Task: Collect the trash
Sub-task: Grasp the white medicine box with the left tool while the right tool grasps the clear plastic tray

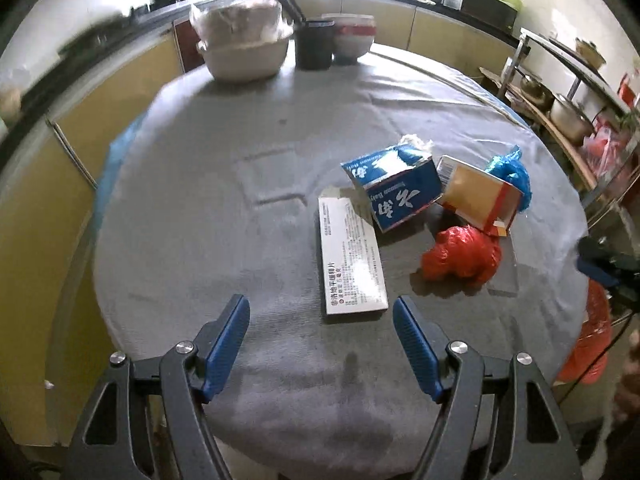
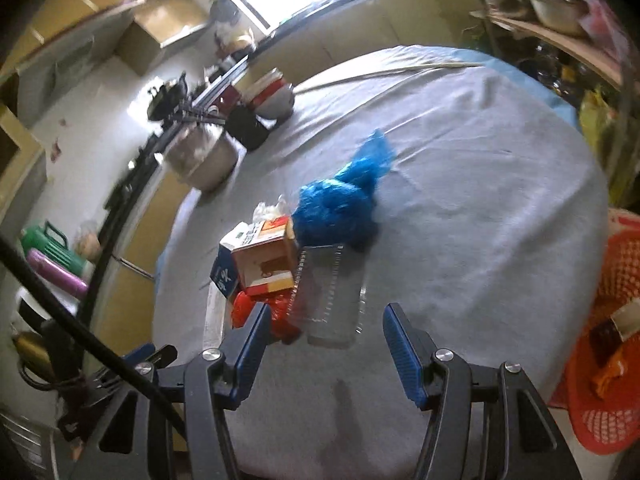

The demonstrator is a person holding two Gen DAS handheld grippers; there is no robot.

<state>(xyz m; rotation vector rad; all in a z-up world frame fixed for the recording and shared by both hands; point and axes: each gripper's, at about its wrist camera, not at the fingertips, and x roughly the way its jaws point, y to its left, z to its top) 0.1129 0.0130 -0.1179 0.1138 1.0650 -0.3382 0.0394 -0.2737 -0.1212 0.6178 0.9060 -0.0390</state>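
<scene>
Trash lies on the round grey-clothed table (image 1: 224,208). A flat white box (image 1: 350,256) lies just ahead of my open, empty left gripper (image 1: 321,316). Behind it are a torn blue carton (image 1: 394,188), a red-and-tan box (image 1: 478,196), a red bag (image 1: 460,256) and a blue bag (image 1: 510,170). In the right wrist view my right gripper (image 2: 325,322) is open and empty, with a clear plastic tray (image 2: 328,296) just ahead of its fingers. The blue bag (image 2: 340,204), the tan box (image 2: 268,260), the blue carton (image 2: 224,272) and the red bag (image 2: 276,312) lie beyond and left.
A covered pot (image 1: 244,44), a black cup (image 1: 315,44) and a red-and-white bowl (image 1: 354,38) stand at the table's far edge. A red mesh basket (image 2: 608,344) holding some trash sits off the table's right side. Cabinets and a shelf rack (image 1: 560,92) surround the table.
</scene>
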